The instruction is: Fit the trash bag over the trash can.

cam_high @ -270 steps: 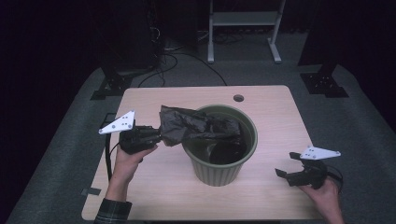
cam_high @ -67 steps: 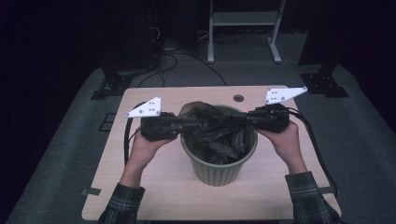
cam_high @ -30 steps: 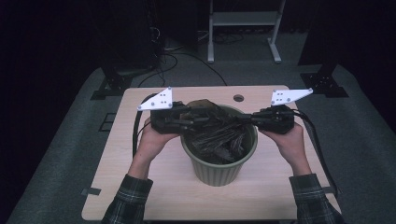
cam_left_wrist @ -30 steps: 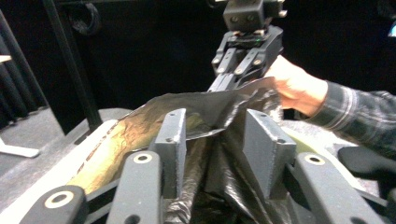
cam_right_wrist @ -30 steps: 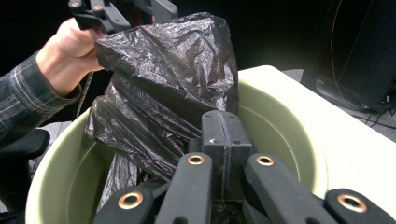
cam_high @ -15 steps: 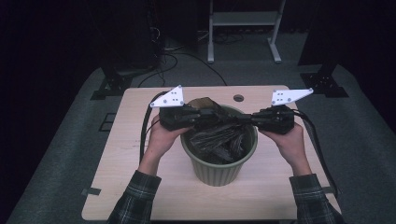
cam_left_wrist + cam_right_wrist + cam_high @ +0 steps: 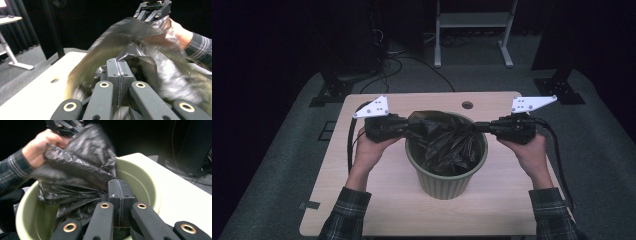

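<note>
Currently: left tongs (image 7: 411, 126) and right tongs (image 7: 479, 127), both clenched on black bag (image 7: 447, 142), spread over green bin (image 7: 446, 180), counter (image 7: 377, 200) centre.

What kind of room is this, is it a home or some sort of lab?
Most likely a lab or recording studio, not a home: dark curtained surroundings, a lone wooden table on grey carpet, cables trailing over the floor behind it, and a metal equipment stand at the back.

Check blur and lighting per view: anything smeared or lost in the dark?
High view: sharp, table lit, surroundings dark. Left gripper view: black trash bag and green bin motion-smeared. Right gripper view: bag top slightly blurred, jaws crisp, background black.
</note>
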Tool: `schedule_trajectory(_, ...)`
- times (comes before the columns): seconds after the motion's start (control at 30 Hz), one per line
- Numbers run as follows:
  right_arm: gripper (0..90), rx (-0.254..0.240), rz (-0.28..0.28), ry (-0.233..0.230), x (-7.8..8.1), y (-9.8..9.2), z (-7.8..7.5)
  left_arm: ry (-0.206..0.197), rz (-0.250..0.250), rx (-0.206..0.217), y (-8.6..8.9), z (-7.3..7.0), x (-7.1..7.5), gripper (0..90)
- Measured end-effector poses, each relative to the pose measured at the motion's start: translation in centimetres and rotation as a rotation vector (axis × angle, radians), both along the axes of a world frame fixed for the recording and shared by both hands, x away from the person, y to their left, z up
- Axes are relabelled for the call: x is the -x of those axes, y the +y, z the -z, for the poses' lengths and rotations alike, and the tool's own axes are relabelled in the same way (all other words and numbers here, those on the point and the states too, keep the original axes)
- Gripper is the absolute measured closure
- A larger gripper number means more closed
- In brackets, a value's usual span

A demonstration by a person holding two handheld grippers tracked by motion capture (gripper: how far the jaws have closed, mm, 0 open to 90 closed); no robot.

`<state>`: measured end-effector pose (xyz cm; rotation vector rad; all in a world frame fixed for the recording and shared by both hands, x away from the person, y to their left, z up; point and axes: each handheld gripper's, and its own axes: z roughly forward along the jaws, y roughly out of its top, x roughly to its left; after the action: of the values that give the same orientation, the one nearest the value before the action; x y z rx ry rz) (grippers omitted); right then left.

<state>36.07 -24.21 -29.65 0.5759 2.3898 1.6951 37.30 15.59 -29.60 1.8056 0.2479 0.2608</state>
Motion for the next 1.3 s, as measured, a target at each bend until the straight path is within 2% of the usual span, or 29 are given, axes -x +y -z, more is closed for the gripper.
schedule_trajectory(0.27,90.0,0.007,0.054,0.011,0.0,-1.9,0.5,0.034,-0.085,0.017,4.3,1.4,0.2,89.8)
schedule_trajectory(0.47,90.0,0.01,0.092,0.037,-0.2,-3.2,1.5,0.064,-0.126,0.023,6.1,3.0,0.2,89.8)
schedule_trajectory(0.57,90.0,0.032,0.119,0.043,-0.3,-3.7,2.1,0.075,-0.15,0.027,7.1,3.8,0.4,89.8)
schedule_trajectory(0.7,90.0,0.016,0.141,0.055,-0.1,-4.8,2.5,0.095,-0.169,0.07,8.6,4.7,0.7,89.8)
schedule_trajectory(0.8,90.0,-0.006,0.13,0.057,0.0,-5.1,2.6,0.088,-0.161,0.076,8.4,4.9,1.1,89.7)
schedule_trajectory(0.87,89.7,-0.001,0.126,0.052,0.1,-4.8,2.5,0.082,-0.145,0.081,8.0,4.6,1.3,87.8)
schedule_trajectory(0.97,76.1,-0.008,0.132,0.047,0.0,-4.5,2.3,0.065,-0.122,0.088,7.1,3.9,1.7,80.7)
schedule_trajectory(1.07,66.5,-0.007,0.153,0.04,0.1,-4.6,2.1,0.043,-0.103,0.079,6.3,3.0,2.3,72.1)
schedule_trajectory(1.2,61.3,-0.025,0.169,0.024,0.5,-5.5,1.3,0.008,-0.089,0.083,5.5,1.5,3.2,65.7)
schedule_trajectory(1.3,60.9,-0.029,0.184,0.005,1.0,-6.2,0.4,-0.005,-0.077,0.086,5.0,0.5,3.6,61.1)
